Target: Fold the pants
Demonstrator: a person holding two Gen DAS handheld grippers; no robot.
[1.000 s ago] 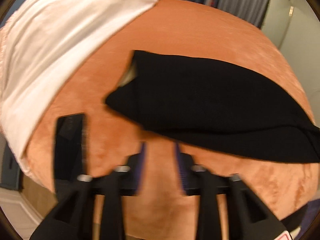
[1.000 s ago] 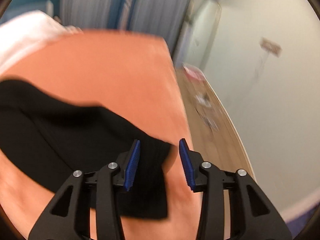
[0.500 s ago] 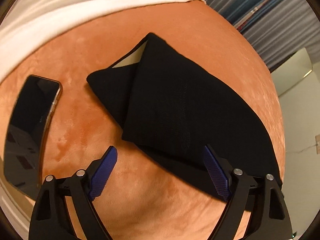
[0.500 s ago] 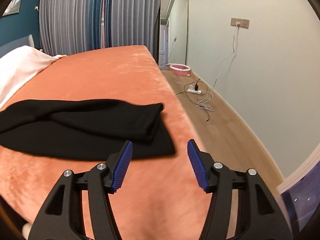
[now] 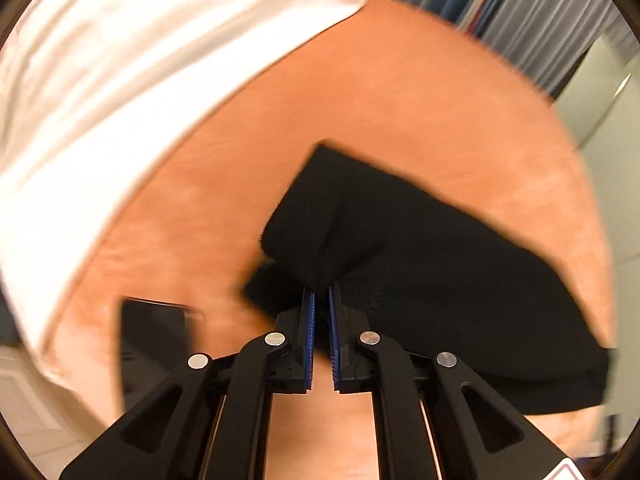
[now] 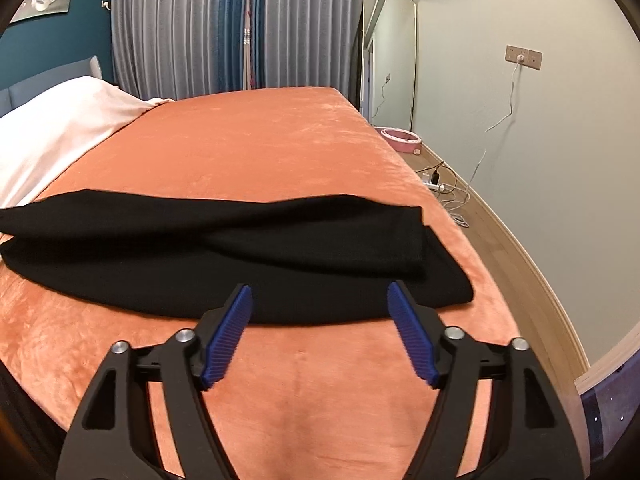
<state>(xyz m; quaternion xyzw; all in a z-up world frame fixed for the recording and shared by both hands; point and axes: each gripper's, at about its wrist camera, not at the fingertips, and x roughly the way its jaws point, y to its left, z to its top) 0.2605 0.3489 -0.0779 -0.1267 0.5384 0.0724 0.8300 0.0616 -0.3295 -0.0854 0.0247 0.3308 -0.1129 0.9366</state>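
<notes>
The left gripper [image 5: 321,300], spread wide half a second ago, now has its jaws pressed together on a raised peak of the black pants [image 5: 420,280] at lower centre of the left wrist view, beside a dark phone [image 5: 154,332] at lower left. The right gripper [image 6: 320,304], low in the right wrist view, is opening its jaws with nothing between them, the pants [image 6: 240,248] lying folded across the orange bed [image 6: 260,152] just beyond. The pinch suggests another fold is starting.
</notes>
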